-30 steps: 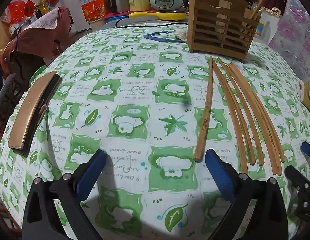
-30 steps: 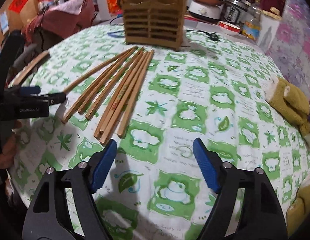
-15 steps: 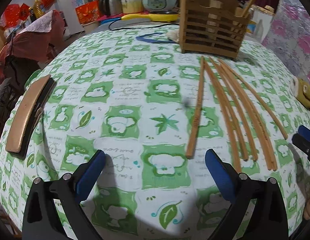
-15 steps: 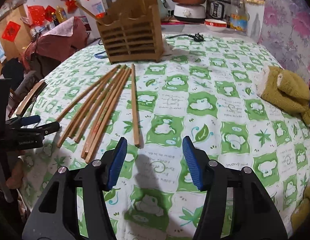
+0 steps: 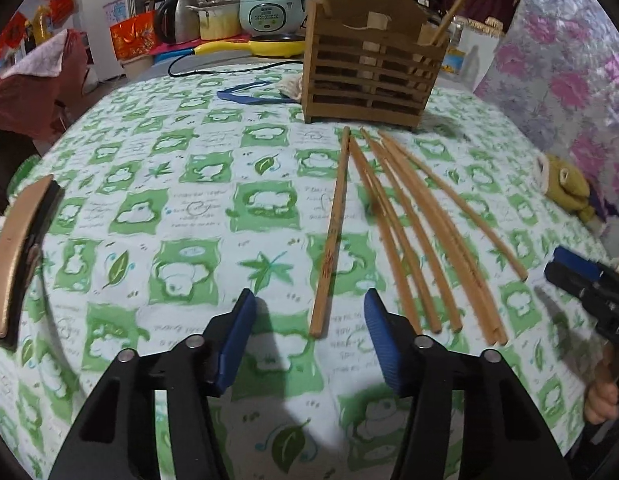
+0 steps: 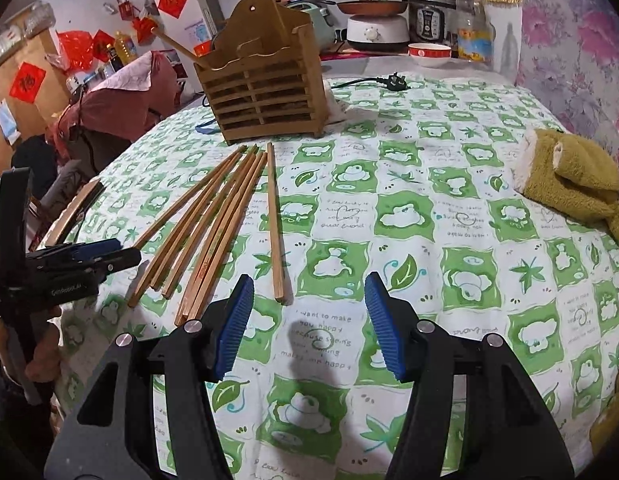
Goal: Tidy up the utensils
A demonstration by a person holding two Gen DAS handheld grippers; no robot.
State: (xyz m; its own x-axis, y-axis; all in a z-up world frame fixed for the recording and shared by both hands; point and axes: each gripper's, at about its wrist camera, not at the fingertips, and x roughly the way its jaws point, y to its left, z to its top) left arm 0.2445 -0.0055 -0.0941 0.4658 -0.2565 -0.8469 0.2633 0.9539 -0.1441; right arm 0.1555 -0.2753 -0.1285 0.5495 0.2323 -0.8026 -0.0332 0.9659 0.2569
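Patterned tablecloth (image 5: 197,216), slender wooden chopsticks (image 5: 409,232).

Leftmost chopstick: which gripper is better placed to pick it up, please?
Left: the near end of the chopstick lies between the closing jaws of the left gripper, untouched; the right gripper hovers at the row's other side.

A green-and-white patterned cloth (image 6: 461,216) covers the counter. Behind it a cluttered shelf holds a rice cooker (image 5: 271,10), a kettle (image 5: 180,18) and a pressure cooker (image 6: 431,18). Red paper decorations (image 6: 172,0) hang on the white wall, and a pink floral curtain (image 6: 569,40) hangs on the right.
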